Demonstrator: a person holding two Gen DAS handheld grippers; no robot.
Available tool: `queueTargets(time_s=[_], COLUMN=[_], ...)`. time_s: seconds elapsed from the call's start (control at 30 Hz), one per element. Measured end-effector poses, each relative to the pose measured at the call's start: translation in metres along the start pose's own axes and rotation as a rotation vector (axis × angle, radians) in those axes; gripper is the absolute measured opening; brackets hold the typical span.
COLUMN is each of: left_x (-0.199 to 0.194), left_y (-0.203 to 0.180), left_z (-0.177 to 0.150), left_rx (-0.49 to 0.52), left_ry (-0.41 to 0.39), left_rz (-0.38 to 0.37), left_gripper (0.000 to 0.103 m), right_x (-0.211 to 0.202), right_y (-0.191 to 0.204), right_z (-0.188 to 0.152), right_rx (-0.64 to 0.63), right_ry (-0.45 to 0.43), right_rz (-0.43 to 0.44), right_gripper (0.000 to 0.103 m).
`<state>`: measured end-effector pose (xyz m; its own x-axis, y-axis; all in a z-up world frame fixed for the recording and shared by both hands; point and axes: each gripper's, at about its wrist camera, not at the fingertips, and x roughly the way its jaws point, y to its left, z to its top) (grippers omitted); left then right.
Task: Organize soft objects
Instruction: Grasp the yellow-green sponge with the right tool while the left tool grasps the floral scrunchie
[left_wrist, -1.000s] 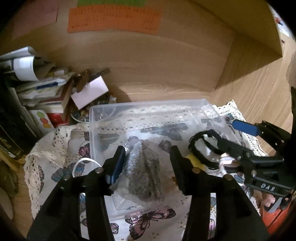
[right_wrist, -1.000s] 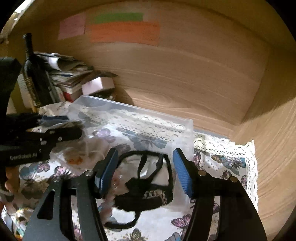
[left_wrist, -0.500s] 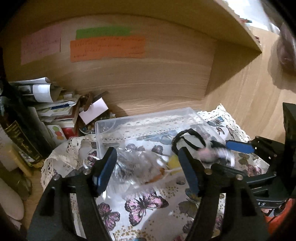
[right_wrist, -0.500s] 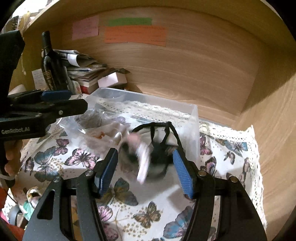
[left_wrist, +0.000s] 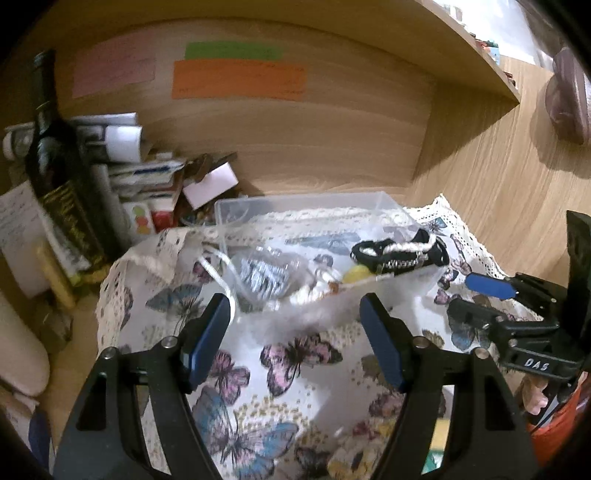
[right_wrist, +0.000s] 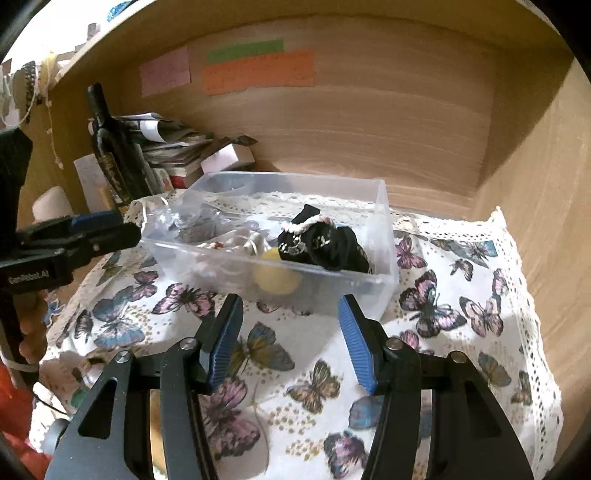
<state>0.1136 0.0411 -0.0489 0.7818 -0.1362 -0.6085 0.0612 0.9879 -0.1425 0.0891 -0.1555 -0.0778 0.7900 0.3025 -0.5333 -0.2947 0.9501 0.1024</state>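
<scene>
A clear plastic box (right_wrist: 384, 218) (left_wrist: 384, 201) stands on the butterfly cloth (right_wrist: 443, 295). In it lie a black soft item with white trim (right_wrist: 325, 243) (left_wrist: 402, 253), a yellow ball (right_wrist: 277, 277) (left_wrist: 356, 273), a grey item in a clear bag (left_wrist: 266, 275) and pale soft pieces (right_wrist: 240, 240). My left gripper (left_wrist: 295, 339) is open and empty, just in front of the box; it also shows in the right wrist view (right_wrist: 96, 230). My right gripper (right_wrist: 286, 339) is open and empty in front of the box; it also shows in the left wrist view (left_wrist: 491, 299).
A dark bottle (left_wrist: 59, 177) (right_wrist: 110, 155) and a stack of papers and boxes (left_wrist: 147, 173) stand at the back left. Coloured notes (right_wrist: 258, 70) are stuck on the wooden back wall. Wooden side wall (right_wrist: 535, 184) on the right.
Both grippers have pulled back from the box. The black item and the bagged grey item, earlier between the fingers, now lie in the box.
</scene>
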Motion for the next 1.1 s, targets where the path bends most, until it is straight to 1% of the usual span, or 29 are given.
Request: queueTargets(time_s=[0.1,0.17,0.3,0.43,0.7,0.87,0.97,1.03,1.07,1.1], left_x=[-0.011,-0.020,-0.036,-0.047,-0.052,-0.035,-0.026,-0.019,-0.017,-0.014], left_y=[0.000,-0.001,-0.006,-0.011,-0.020,-0.025,-0.026,-0.027,-0.028,-0.029], left_z=[-0.011,-0.020,-0.037,-0.052,-0.081,-0.094,-0.097,-0.097,-0.097,-0.097], left_rx=[-0.005,-0.012,-0.015,-0.020,-0.024,-0.033,-0.045,-0.052,-0.053,-0.055], left_ry=[-0.005,-0.014,-0.021,-0.014,0.037,0.093,0.114,0.125,0.128,0.132], left_rz=[0.006,0.009,0.011,0.009,-0.007,-0.026,-0.044,-0.057,-0.063,-0.068], left_gripper=[0.075,0.082,0.085,0.091,0.091,0.091,0.091,0.091,0.091,0.089], right_x=[-0.012,-0.020,-0.034,-0.042,-0.040,-0.030,-0.027,-0.027,-0.027,-0.026], right_y=[0.006,0.012,0.023,0.035,0.054,0.056,0.054,0.053,0.052,0.052], right_z=[-0.006,-0.010,-0.016,-0.024,-0.047,-0.058,-0.061,-0.061,-0.062,-0.062], right_rx=[-0.004,-0.010,-0.019,-0.020,-0.019,-0.016,-0.007,0.000,0.002,0.002], right_ry=[-0.018,-0.030,-0.045,-0.038,0.027,0.074,0.083,0.080,0.078,0.083], right_rz=[0.001,0.009,0.046,0.098,0.161,0.164,0.173,0.173,0.179,0.191], right_gripper=[0.056,0.056,0.057,0.057,0.057,0.057,0.057,0.054,0.049,0.041])
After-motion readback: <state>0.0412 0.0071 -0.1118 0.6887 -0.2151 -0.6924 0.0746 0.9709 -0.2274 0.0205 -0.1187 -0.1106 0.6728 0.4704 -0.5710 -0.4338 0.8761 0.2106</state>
